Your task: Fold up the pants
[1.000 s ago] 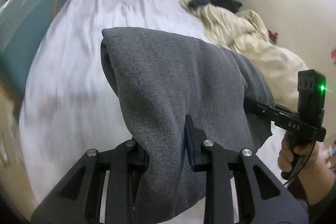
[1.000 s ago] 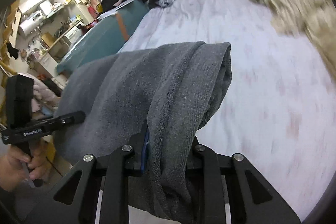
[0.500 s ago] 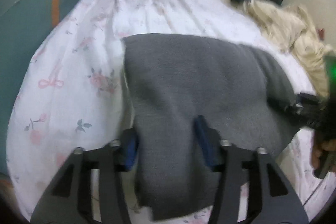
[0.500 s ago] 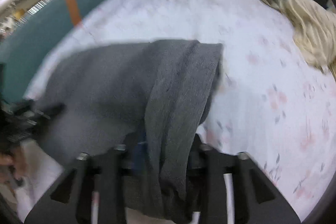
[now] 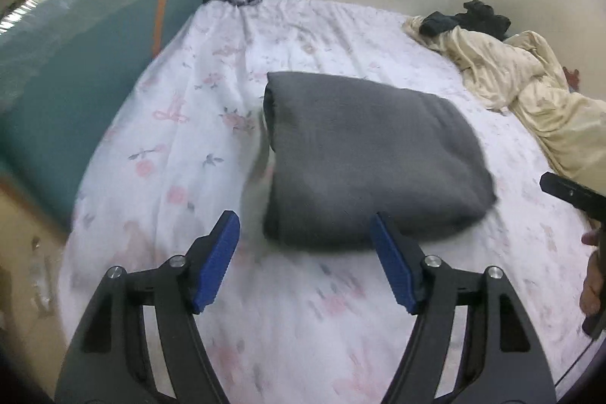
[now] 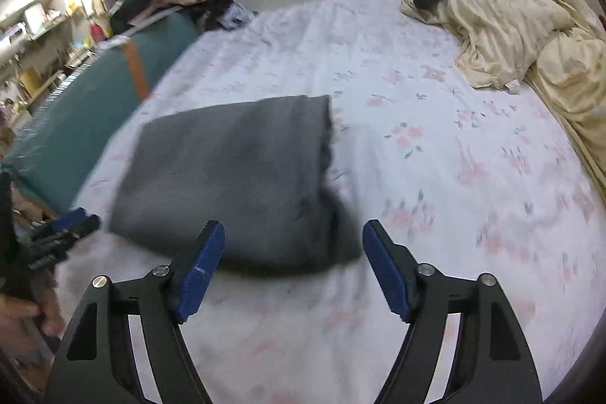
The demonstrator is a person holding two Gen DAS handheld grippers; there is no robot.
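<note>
Grey pants (image 5: 373, 154) lie folded into a thick square on the flowered bedsheet (image 5: 303, 320), just ahead of both tools. The left gripper (image 5: 305, 241) and right gripper (image 6: 293, 248) stand wide open, holding nothing. The fold looks finished; the next move is likely just smoothing. A cream blanket (image 6: 530, 36) lies well right of the jaws, blocking nothing.
</note>
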